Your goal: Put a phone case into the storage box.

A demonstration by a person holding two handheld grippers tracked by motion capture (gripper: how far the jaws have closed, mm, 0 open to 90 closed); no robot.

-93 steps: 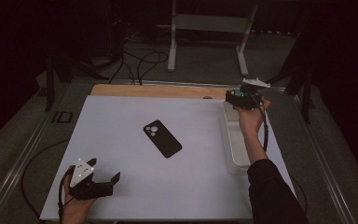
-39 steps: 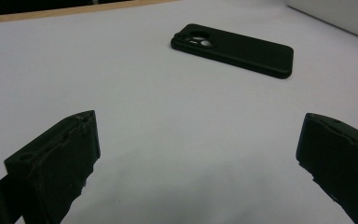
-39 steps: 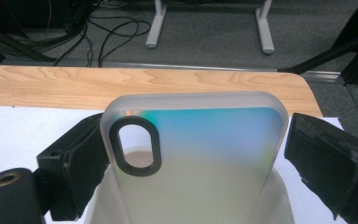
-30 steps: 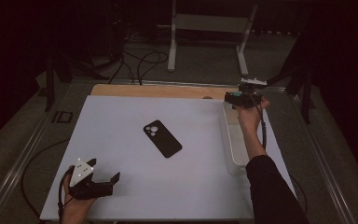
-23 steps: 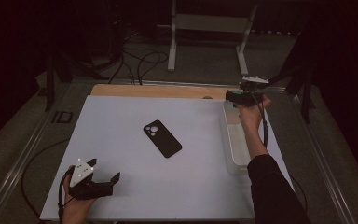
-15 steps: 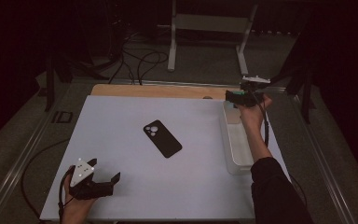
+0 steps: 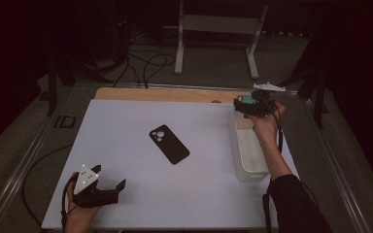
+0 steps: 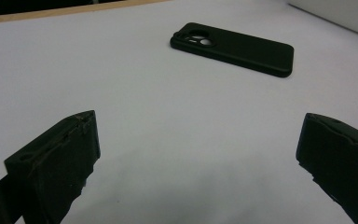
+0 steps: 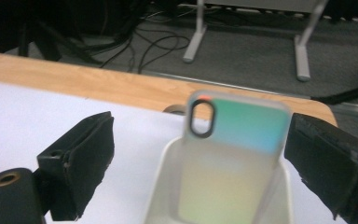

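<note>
Two pairs of black fingers stand wide apart, each with nothing between them. The right gripper [image 9: 200,154] hangs over the far end of a white bin [image 7: 247,150] at the right side of the table [image 7: 126,141]; in the right gripper view its fingers [image 9: 81,158] frame a pale, iridescent phone case [image 9: 228,154] that stands nearly upright in the bin, leaning against its far wall, with a dark-rimmed oval camera opening at its upper left corner. The fingers sit to either side of the case and do not touch it. In the high view the right gripper [image 7: 246,106] is held by a hand whose dark-sleeved forearm runs along the bin's outer side. The left gripper [image 7: 108,191] rests low at the near left corner of the table, held in the person's left hand [image 7: 80,213], with its grey three-cornered plate on top. In the left gripper view its fingers [image 8: 60,158] open toward a black phone [image 8: 233,48] that lies flat and camera side up on the white surface, well apart from them. Seen from above, the black phone [image 7: 169,143] lies near the middle of the table, slanted, between the two grippers and clear of the bin. Beyond the white surface a strip of bare wood [image 7: 165,94] shows along the far edge, and cables [image 7: 145,63] and a pale metal stand [image 7: 218,29] occupy the dark floor behind.
</note>
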